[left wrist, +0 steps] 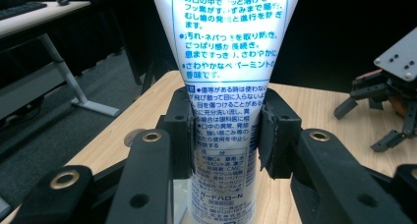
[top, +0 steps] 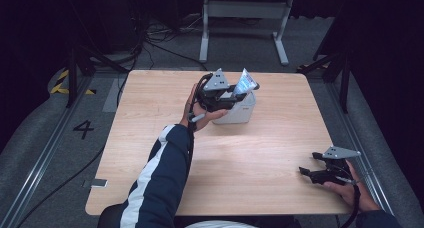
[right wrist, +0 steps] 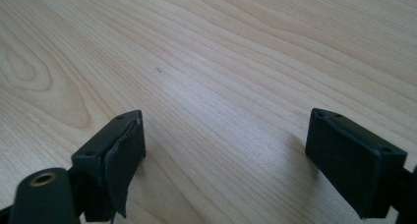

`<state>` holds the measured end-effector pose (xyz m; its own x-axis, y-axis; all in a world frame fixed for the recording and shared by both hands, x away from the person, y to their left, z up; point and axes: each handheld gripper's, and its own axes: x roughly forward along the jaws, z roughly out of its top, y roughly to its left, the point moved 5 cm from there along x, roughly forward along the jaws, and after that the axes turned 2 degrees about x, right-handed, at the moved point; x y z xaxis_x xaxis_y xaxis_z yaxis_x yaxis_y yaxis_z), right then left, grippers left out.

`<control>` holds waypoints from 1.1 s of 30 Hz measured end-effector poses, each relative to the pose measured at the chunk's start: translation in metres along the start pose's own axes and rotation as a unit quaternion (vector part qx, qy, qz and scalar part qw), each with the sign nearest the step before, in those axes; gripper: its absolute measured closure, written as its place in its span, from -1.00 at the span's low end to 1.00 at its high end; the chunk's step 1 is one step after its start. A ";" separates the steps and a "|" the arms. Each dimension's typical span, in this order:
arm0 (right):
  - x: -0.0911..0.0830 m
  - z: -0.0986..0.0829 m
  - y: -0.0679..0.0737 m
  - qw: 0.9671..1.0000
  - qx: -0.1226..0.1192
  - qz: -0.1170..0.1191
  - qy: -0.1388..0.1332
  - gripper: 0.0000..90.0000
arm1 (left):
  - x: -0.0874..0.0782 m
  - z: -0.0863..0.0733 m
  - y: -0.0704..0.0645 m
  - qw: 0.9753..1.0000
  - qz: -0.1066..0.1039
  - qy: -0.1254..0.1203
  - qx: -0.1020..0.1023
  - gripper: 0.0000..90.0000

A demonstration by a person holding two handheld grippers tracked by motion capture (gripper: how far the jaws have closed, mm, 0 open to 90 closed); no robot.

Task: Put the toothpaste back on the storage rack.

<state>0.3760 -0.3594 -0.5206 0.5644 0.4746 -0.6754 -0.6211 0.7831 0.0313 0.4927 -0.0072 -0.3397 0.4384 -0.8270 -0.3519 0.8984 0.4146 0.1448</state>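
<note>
Seen from the high view, a person in a navy sleeve with a white stripe [top: 155,173] reaches to the upper centre of a light wooden table [top: 150,138], where the left gripper [top: 239,90] is clamped on a white toothpaste tube [top: 246,81]. The tube tilts up and to the right, just above a white box-like container [top: 241,110] that stands at the table's upper middle. At the lower right of the frame, near the table's edge, the right gripper [top: 306,171] is held low over the wood, its jaws spread and holding nothing. A white desk frame [top: 245,18] stands on the grey floor beyond the table.

In the left gripper view, the toothpaste tube [left wrist: 223,86] rises through the centre of the frame, blue Japanese print facing the camera, with both black jaws pressed against its sides. The right gripper [left wrist: 388,101] sits at the right edge, on the far tabletop [left wrist: 319,106].

In the right gripper view, the two black jaws stand wide apart at the lower left and lower right, with bare wood grain of the table [right wrist: 221,62] between them.
</note>
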 end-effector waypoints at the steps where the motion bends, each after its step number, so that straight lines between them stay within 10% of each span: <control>1: 0.000 0.000 0.000 1.000 0.000 0.000 0.000 -0.65 | 0.001 -0.001 0.001 1.000 0.001 0.002 0.000 0.42; 33: 0.000 0.000 0.000 1.000 0.000 0.000 0.000 -0.65 | 0.033 -0.008 0.038 0.999 0.028 0.004 -0.036 0.42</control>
<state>0.3760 -0.3595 -0.5206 0.5653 0.4743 -0.6750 -0.6208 0.7833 0.0305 0.5414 -0.0153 -0.3534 0.4873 -0.7990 -0.3523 0.8683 0.4863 0.0982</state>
